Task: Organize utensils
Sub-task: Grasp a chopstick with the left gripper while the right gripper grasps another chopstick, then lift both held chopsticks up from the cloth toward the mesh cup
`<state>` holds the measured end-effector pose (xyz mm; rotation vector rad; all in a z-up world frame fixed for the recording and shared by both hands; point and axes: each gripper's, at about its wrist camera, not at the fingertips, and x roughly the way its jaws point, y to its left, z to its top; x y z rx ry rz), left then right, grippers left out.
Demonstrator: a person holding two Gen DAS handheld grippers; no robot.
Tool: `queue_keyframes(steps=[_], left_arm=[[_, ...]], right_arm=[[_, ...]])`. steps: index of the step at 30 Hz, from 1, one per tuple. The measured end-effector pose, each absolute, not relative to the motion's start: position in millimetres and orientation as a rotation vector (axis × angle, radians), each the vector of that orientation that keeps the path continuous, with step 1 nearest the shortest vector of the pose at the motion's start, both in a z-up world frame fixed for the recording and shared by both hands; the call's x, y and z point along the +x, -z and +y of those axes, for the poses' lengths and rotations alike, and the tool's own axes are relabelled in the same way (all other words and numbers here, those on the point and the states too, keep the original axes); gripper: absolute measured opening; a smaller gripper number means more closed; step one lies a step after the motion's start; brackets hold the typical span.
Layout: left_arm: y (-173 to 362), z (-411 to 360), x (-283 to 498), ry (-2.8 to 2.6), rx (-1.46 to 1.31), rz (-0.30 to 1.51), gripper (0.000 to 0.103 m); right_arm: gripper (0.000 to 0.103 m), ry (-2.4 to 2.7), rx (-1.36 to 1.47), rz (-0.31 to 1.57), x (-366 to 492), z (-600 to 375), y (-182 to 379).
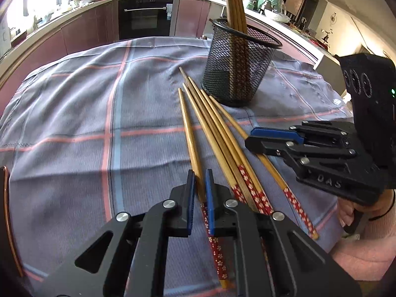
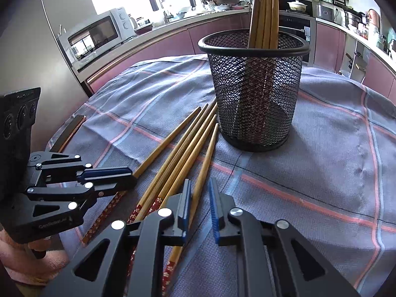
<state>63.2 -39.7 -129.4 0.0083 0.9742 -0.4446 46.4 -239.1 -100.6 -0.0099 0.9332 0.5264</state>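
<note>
A black mesh cup (image 1: 237, 74) (image 2: 255, 99) stands upright on the checked cloth with several chopsticks (image 1: 235, 5) (image 2: 264, 12) leaning in it. In front of it several bamboo chopsticks with red flowered ends (image 1: 215, 128) (image 2: 183, 143) lie fanned out. My left gripper (image 1: 200, 180) (image 2: 132, 177) is shut on the leftmost chopstick (image 1: 188, 128), which runs between its blue pads. My right gripper (image 2: 199, 185) (image 1: 250, 137) is shut on the rightmost chopstick (image 2: 208, 153) (image 1: 227, 116). Both held chopsticks still rest along the cloth.
The grey-blue cloth (image 1: 74, 111) (image 2: 334, 148) covers a round table whose wooden edge (image 1: 10, 210) shows at the left. A hand in a pink sleeve (image 1: 366, 235) holds the right gripper. Kitchen counters, an oven (image 1: 146, 17) and a microwave (image 2: 99, 34) lie beyond.
</note>
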Motion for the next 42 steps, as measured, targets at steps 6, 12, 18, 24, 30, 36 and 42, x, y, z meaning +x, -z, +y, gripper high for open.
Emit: queue_keyframes(steps=[6,12,18,24,30,36,42], left_arm=[[120,-40,66,0.439,0.032,0.936,0.018],[122,-45,89,0.422,0.058,0.938,0.023],[127,-48,109,0.411,0.083,0.955,0.025],[131,-59,115,0.404,0.122,0.957,0.02],[132,-60,113,0.384,0.09,0.95,0.009],[127,-52,107,0.382,0.037,0.944,0.008],[104,-39,96,0.409,-0.012,0.901,0.008]], right_arm=[[0.008,-0.537,-0.036,0.944,39,-240,98],[0.012,-0.512,-0.041,0.944,41,-242,99],[0.013,-0.491,-0.068,0.931,52,-235,100],[0.013,-0.474,-0.111,0.917,60,-227,100],[0.007,-0.473,-0.085,0.919,61,-230,100],[0.005,-0.491,-0.042,0.915,56,-239,95],[0.005,-0.531,0.012,0.873,47,-253,78]])
